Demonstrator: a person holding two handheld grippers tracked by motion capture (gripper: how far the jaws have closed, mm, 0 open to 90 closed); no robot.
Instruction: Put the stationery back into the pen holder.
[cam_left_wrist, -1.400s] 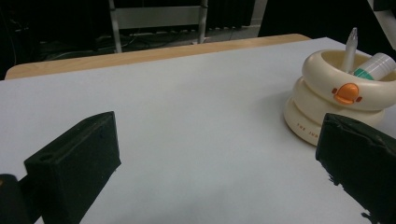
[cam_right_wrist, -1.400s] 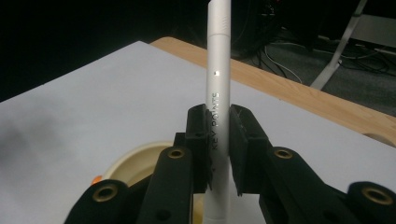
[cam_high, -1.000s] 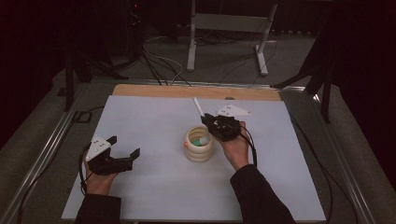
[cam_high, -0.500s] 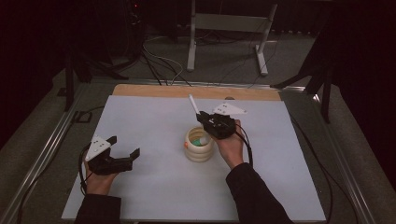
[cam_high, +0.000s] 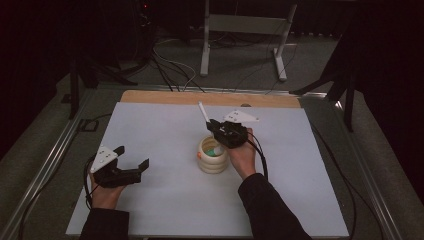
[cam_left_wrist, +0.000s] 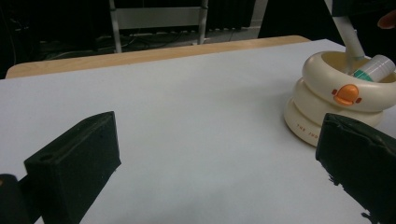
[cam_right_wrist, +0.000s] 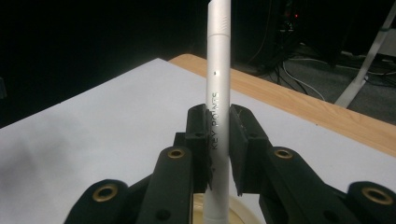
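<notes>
Fingers (cam_right_wrist: 218, 140) clamp white pen (cam_right_wrist: 217, 84) — over, seemingly, cream holder (cam_high: 212, 156).

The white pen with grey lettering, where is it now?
The white pen with grey lettering is clamped in the right tool at mid-table in the high view, its lower end in the cream ringed holder.

I observe a white-topped table (cam_high: 165, 210) with a wooden far edge; a cream ringed plastic holder (cam_high: 211, 162) stands near its centre.
</notes>
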